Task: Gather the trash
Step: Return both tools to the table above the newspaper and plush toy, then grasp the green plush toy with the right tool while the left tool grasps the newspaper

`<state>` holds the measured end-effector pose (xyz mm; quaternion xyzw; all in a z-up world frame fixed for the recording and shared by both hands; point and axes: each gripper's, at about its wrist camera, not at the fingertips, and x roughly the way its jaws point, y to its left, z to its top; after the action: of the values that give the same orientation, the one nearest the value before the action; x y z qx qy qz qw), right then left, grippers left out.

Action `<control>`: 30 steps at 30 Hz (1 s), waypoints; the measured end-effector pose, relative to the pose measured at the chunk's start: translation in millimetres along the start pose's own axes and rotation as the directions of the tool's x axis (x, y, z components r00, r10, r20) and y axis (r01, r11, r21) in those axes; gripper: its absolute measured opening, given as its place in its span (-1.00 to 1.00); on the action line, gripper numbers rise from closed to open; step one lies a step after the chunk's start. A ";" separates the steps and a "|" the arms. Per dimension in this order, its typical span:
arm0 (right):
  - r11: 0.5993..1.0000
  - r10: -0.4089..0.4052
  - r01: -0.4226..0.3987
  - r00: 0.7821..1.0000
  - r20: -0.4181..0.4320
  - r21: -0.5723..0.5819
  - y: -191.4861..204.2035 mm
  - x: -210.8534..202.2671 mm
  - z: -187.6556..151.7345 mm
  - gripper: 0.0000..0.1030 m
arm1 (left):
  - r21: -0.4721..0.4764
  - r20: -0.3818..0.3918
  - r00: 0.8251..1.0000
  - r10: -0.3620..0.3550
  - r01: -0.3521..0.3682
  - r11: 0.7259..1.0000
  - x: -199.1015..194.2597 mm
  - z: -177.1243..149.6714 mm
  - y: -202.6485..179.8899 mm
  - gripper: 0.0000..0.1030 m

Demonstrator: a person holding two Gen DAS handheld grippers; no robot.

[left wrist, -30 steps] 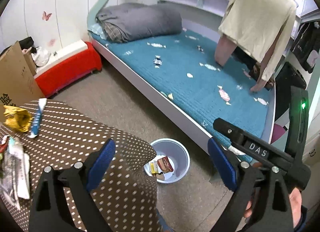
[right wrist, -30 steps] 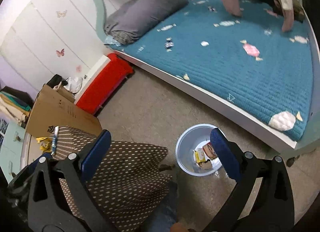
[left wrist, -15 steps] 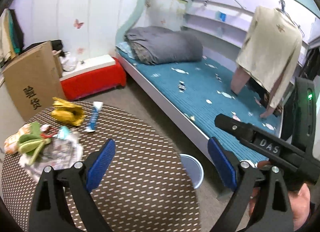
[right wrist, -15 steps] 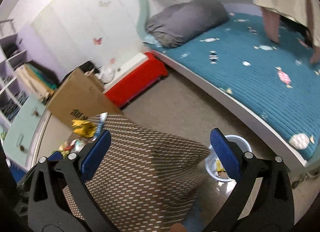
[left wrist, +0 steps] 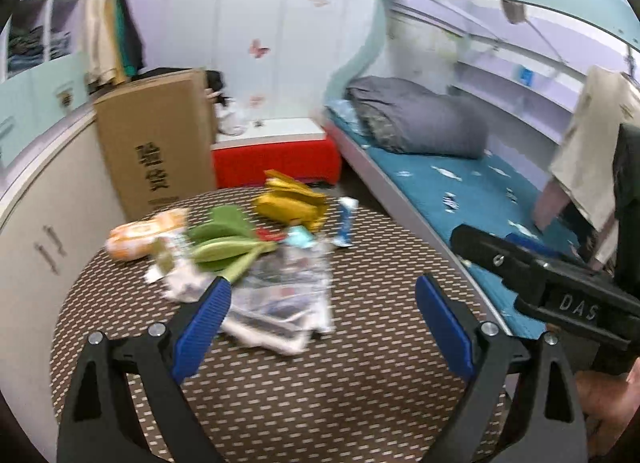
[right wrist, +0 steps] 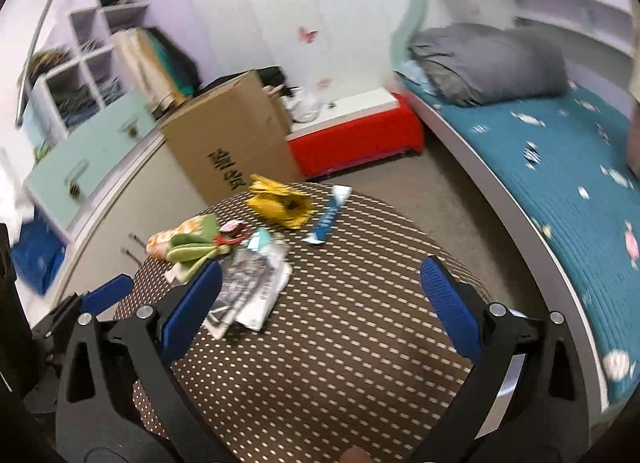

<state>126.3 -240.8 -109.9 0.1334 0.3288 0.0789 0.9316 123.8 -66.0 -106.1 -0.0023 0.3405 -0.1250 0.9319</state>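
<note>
Both grippers hang over the near part of the table (left wrist: 280, 403), pointed at the litter. Left gripper (left wrist: 320, 319): jaws spread wide, nothing between them. Right gripper (right wrist: 320, 303): likewise spread and empty.

Trash lies in a loose cluster on the far left part of the table. Nearest: flat clear plastic wrappers (left wrist: 280, 303), overlapping. Behind them green packets (left wrist: 228, 247) and an orange packet (left wrist: 140, 235). Farther back a crumpled yellow bag (left wrist: 292, 203), and just right of it a blue-and-white sachet (left wrist: 346, 223), apart from the rest. No bin shows in either view.

Judgement: the step is the reach for a piece; nothing is gripped yet. Next move calls for lowering one gripper onto a single item. The flat wrappers hug the cloth, so a finger must get under an edge; the yellow bag stands proud and looks the easier pinch. Views are blurred, so edges are uncertain.
</note>
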 end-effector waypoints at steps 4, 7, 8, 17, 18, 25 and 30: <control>0.999 0.033 -0.034 0.999 -0.036 -0.041 25.3 23.8 1.3 0.88 | -0.052 0.000 0.999 0.050 -0.050 0.997 -5.5 -8.4 34.3 0.77; 0.994 0.054 -0.059 0.997 -0.061 -0.096 47.3 41.9 2.7 0.88 | -0.074 -0.001 0.996 0.094 -0.094 0.993 -7.6 -13.7 55.6 0.77; 0.990 0.062 -0.071 0.995 -0.074 -0.118 54.5 49.6 2.7 0.88 | -0.085 -0.003 0.995 0.103 -0.103 0.991 -7.8 -15.4 62.9 0.77; 0.939 0.115 -0.165 0.977 -0.178 -0.300 110.1 112.5 0.2 0.88 | -0.171 -0.035 0.985 0.170 -0.173 0.970 -6.4 -34.4 122.3 0.77; 0.932 0.121 -0.177 0.975 -0.187 -0.317 116.5 120.8 0.5 0.88 | -0.178 -0.039 0.985 0.170 -0.175 0.968 -5.3 -35.7 125.6 0.77; 0.905 0.113 -0.212 0.955 -0.272 -0.369 133.0 164.6 -3.0 -0.31 | -0.196 -0.075 0.982 0.173 -0.185 0.963 8.5 -44.3 138.5 0.77; 0.933 0.172 -0.234 0.957 -0.234 -0.273 100.8 136.2 2.1 -0.80 | -0.183 -0.082 0.984 0.155 -0.168 0.969 17.2 -44.5 129.8 0.77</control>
<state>226.8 -113.2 -158.6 0.0162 0.3923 0.2370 0.8887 138.3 59.3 -162.8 -0.0589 0.3811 -0.0159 0.9225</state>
